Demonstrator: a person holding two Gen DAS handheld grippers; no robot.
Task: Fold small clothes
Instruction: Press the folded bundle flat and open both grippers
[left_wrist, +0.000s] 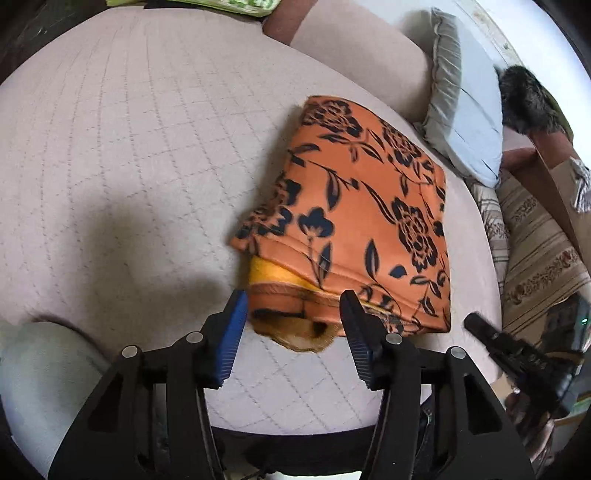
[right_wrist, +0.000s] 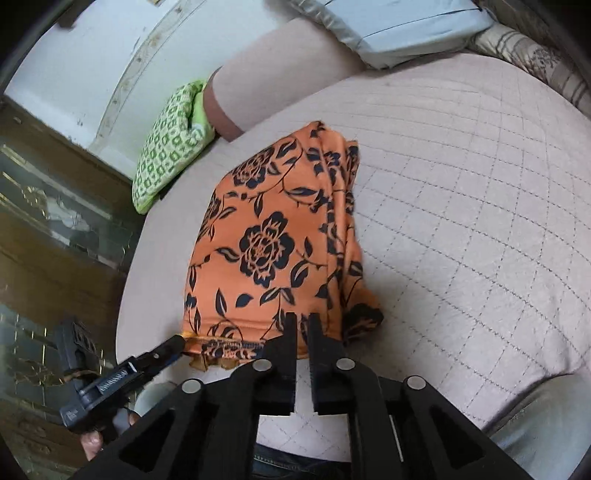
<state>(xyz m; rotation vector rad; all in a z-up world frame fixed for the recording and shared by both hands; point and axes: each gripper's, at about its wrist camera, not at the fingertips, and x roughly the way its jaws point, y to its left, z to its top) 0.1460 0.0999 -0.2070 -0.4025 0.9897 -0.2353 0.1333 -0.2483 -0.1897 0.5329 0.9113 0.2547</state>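
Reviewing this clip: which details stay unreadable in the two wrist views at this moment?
- What kind of garment the folded orange cloth with black flowers is: its folds hide the shape in both views.
- Whether the shut right gripper pinches the cloth's near hem: in the right wrist view its own fingers cover the contact.
- The dark furry thing: at the blurred rim of the left wrist view.
- The green patterned cushion: cut off by the left view's top edge.

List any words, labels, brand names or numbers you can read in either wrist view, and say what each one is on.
None can be read in either view.
The folded orange floral garment shows only its black flower print, with no visible tag.
The green patterned cushion carries a repeating motif, not lettering.
The left gripper, seen from the right wrist view, has pale marks on its body, too blurred to read.
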